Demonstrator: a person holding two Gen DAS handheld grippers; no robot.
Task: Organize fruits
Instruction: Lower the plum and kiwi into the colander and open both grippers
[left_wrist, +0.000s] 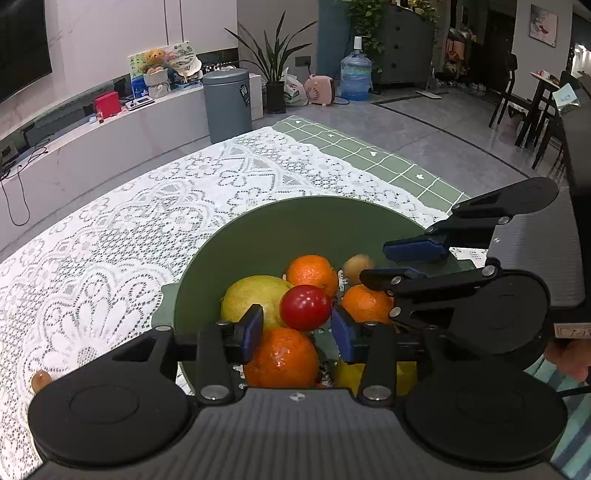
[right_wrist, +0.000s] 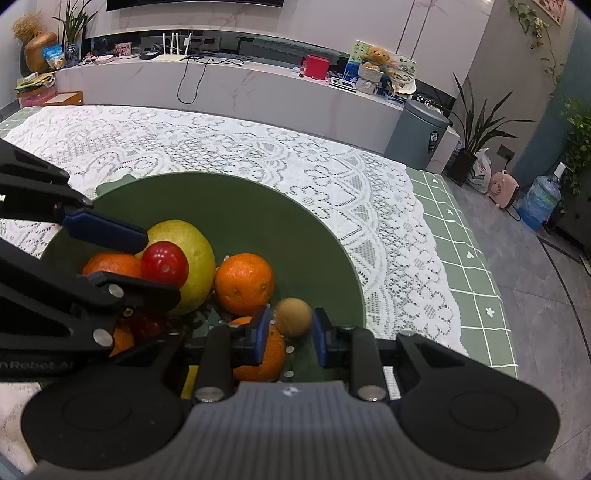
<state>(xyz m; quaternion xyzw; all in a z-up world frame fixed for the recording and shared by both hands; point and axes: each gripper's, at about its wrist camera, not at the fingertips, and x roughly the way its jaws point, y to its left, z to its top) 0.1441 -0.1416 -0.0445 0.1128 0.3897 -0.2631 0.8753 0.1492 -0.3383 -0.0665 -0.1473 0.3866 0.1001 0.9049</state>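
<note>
Over the green bowl (left_wrist: 236, 243) on the lace-covered desk (left_wrist: 110, 229), my left tool (left_wrist: 297, 330) has its pads parted, and the red fruit (left_wrist: 305, 307) sits free between them atop the oranges and the yellow-green fruit (left_wrist: 251, 295), released, I judge, so it nests in the pile. My right tool (right_wrist: 288, 334) reads as clenched, though the small brown fruit (right_wrist: 293, 317) lies just ahead of its tips; whether it is pinched I cannot tell.
</note>
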